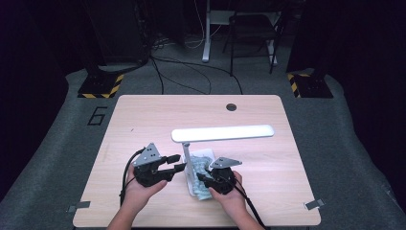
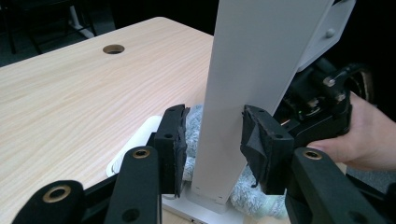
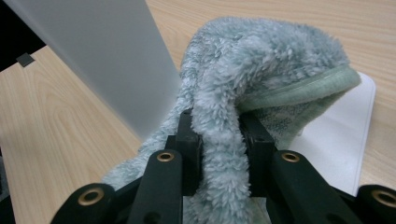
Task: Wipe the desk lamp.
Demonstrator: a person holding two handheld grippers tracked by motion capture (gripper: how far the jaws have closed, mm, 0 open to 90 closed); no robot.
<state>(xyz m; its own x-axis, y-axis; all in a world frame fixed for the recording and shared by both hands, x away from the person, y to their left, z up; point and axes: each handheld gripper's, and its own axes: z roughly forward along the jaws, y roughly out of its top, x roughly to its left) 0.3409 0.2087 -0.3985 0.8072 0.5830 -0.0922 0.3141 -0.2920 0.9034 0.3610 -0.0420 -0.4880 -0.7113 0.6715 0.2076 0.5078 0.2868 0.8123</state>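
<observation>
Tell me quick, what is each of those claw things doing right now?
Left gripper: jaws closed around the white lamp post.
Right gripper: jaws shut on the fluffy grey-green cloth, which lies on the lamp base.

Right hand-held gripper (image 1: 203, 180) on cloth (image 1: 201, 168), lamp base (image 1: 207, 154).

A white desk lamp (image 1: 222, 133) stands on a pale wood-grain tabletop (image 1: 143, 124). The fluffy cloth (image 3: 243, 70) is pale grey-green with a green hem. Both grippers are black, topped with grey plates.
</observation>
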